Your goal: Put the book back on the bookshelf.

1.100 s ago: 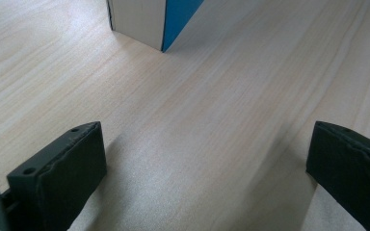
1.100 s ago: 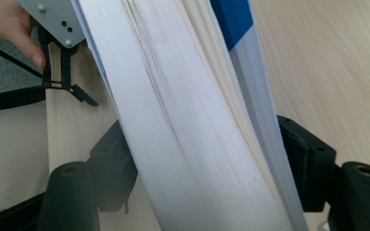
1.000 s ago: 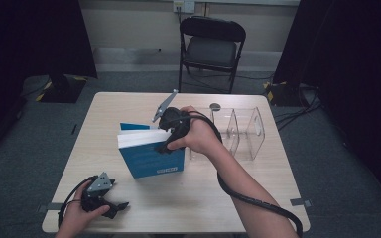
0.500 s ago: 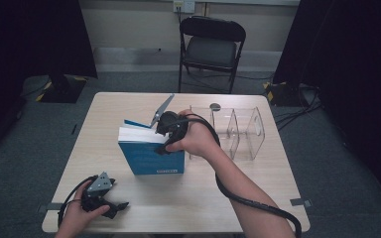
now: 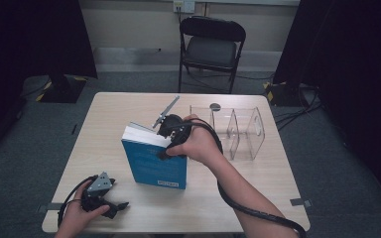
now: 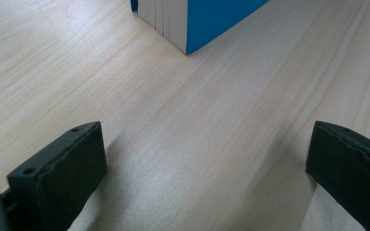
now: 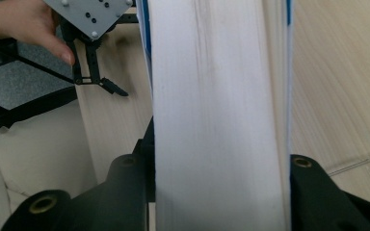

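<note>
A thick blue book point(image 5: 154, 166) stands upright on its lower edge in the middle of the table point(image 5: 104, 114), cover facing the person. My right gripper point(image 5: 162, 144) comes down on its top edge; its jaws have just been closing and now press both covers, with the white page block point(image 7: 217, 96) between them point(image 7: 219, 192). My left gripper point(image 5: 116, 207) lies at the table's front left, held by a hand, jaws wide apart point(image 6: 202, 163) over bare wood. The book's lower corner point(image 6: 207, 19) is just ahead of it. The left gripper point(image 7: 99, 83) also appears beyond the book.
A clear plastic divided box point(image 5: 238, 131) stands right of the book, close to the right hand. A small dark disc point(image 5: 215, 106) lies behind it. A black folding chair point(image 5: 211, 47) stands past the table's far edge.
The book has gone from leaning with its cover tipped up to standing upright, and the right gripper has closed on its top edge. The left gripper has stayed put.
</note>
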A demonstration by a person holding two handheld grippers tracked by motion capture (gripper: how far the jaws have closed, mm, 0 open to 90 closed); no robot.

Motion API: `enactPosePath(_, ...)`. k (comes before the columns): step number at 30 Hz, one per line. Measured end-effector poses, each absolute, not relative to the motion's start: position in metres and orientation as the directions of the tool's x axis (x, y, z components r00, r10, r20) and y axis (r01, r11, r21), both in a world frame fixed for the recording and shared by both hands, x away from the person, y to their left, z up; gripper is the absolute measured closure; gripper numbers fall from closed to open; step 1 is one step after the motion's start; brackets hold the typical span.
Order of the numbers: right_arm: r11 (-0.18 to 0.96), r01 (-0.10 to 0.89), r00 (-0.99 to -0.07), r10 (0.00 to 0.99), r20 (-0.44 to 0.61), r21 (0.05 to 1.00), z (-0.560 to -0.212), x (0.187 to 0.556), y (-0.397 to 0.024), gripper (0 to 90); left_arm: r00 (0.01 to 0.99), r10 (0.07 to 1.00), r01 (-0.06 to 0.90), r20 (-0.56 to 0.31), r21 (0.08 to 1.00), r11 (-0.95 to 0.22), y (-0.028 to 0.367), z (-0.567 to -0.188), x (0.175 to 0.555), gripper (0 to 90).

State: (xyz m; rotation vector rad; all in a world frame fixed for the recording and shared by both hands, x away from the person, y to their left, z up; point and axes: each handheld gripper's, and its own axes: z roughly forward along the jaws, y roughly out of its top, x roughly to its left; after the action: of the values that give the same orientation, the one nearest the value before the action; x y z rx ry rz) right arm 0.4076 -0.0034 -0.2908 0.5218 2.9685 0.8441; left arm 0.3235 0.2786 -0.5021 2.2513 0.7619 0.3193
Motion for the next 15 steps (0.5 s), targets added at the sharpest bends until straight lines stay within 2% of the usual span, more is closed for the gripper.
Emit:
enactPosePath(9,0.786,0.274,-0.953,0.300,0.045,0.554,-0.2941,0.4106,-0.0073,56.0,0.794,0.607,0.428,0.001,0.709,-0.561,0.2788,-0.5020,0.3235,0.0)
enactPosePath(12,0.802,0.251,-0.959,0.280,0.030,0.542,-0.2973,0.4102,-0.0043,53.7,0.795,0.606,0.427,0.002,0.708,-0.562,0.2789,-0.5020,0.3236,0.0)
enactPosePath(15,0.798,0.270,-0.956,0.291,0.047,0.538,-0.3005,0.4116,-0.0032,52.4,0.795,0.606,0.427,0.002,0.708,-0.562,0.2789,-0.5020,0.3236,0.0)
